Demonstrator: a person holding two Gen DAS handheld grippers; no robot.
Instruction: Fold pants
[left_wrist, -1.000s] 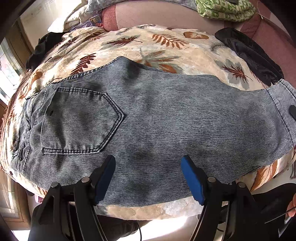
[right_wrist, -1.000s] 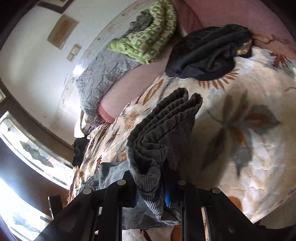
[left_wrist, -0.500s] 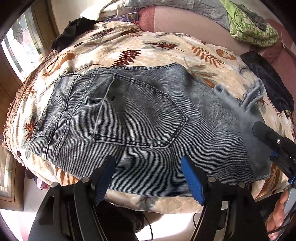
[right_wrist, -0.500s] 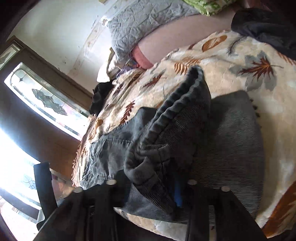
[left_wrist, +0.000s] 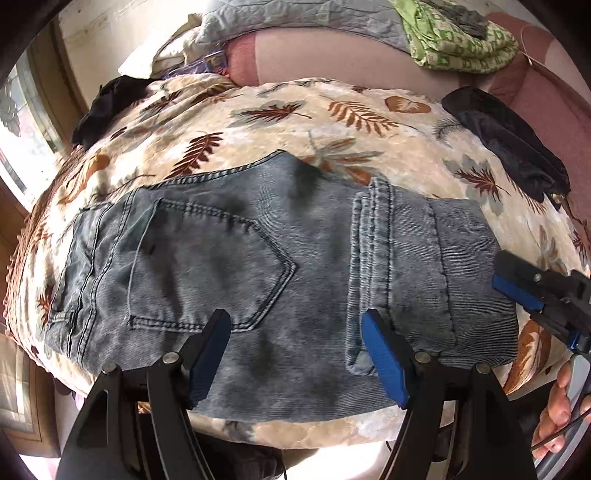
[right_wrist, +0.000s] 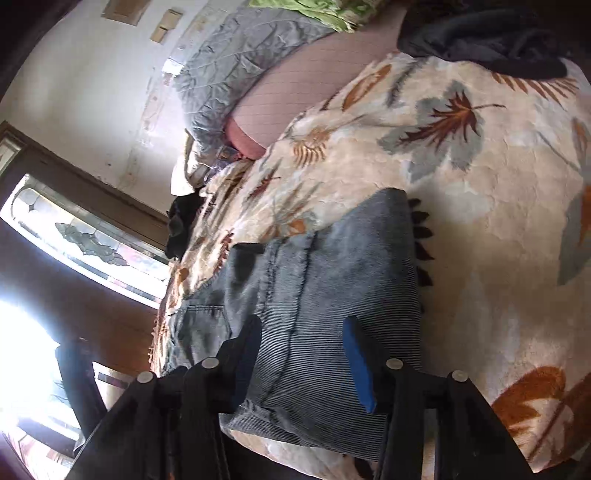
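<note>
Left tool (left_wrist: 293, 354): two blue-padded fingers on black arms, standing wide and empty above the near edge of the pants (left_wrist: 229, 280), nothing pressed between them. Right tool (right_wrist: 301, 363): same build, its jaws have just been closing a little yet stand partly open, hovering over the folded leg with no cloth caught between the pads; it also shows at the right edge of my left view, with part of a hand (left_wrist: 559, 410) on its handle. Item: one pair of pants, grey-blue washed denim with a fine ribbed weave, dark double stitching, a pointed back pocket (left_wrist: 207, 266) outlined in thread. Position: flat on the bed, waist toward the window side, the leg end doubled back so the thick rolled hem (left_wrist: 373, 266) lies across the seat, just beside the pocket tip. Handling, my estimate: soft but weighty, drapes rather than holds shape, grips well, not fragile; layers may slide apart if lifted by one ply. Best hold, I judge: the fold edge at the right, or the waistband, pinching every layer at once. Support: bedspread (left_wrist: 280, 110), plush cream fabric printed with rust and grey leaves, slightly quilted. Beyond: dark garment (left_wrist: 509, 147), green patterned cloth (left_wrist: 454, 40), grey quilted pillow (right_wrist: 236, 70).
</note>
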